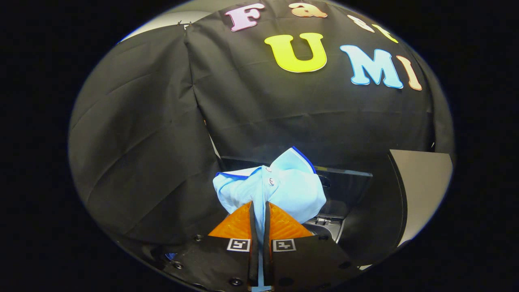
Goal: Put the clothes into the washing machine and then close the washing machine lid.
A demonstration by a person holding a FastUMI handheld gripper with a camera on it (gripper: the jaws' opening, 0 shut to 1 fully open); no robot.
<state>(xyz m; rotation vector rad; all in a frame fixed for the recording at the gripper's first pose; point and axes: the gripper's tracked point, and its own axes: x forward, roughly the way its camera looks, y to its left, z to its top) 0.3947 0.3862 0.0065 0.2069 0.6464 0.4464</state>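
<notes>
Tongs [260, 215]: two orange wedge-shaped fingers [237, 225] with a ribbed, slightly translucent surface, black pads along the inner faces. The jaws stand nearly together with a thin fold of cloth pinched between them; both fingers press on it.

Shirt [279, 188]: light blue, soft smooth fabric with dark blue piping along its edges and a small round button near the middle. It bunches up from the fingertips and fans out toward 12 and 2 o'clock, one pointed flap rising at 1 o'clock. A narrow strip of the same cloth runs down between the fingers to 6 o'clock.

Washer [344, 190]: dark, glossy, flat-faced body behind and below the shirt, from 1 to 4 o'clock of the fingertips. Some grey metallic part shows just right of the right finger, at 3 to 4 o'clock; what it is cannot be made out. The shirt overlaps the washer's left part.

Lid [423, 190]: flat grey panel with a dark curved edge, standing raised at 3 o'clock, well apart from the shirt.

Open room: dark gap between shirt and lid.
</notes>
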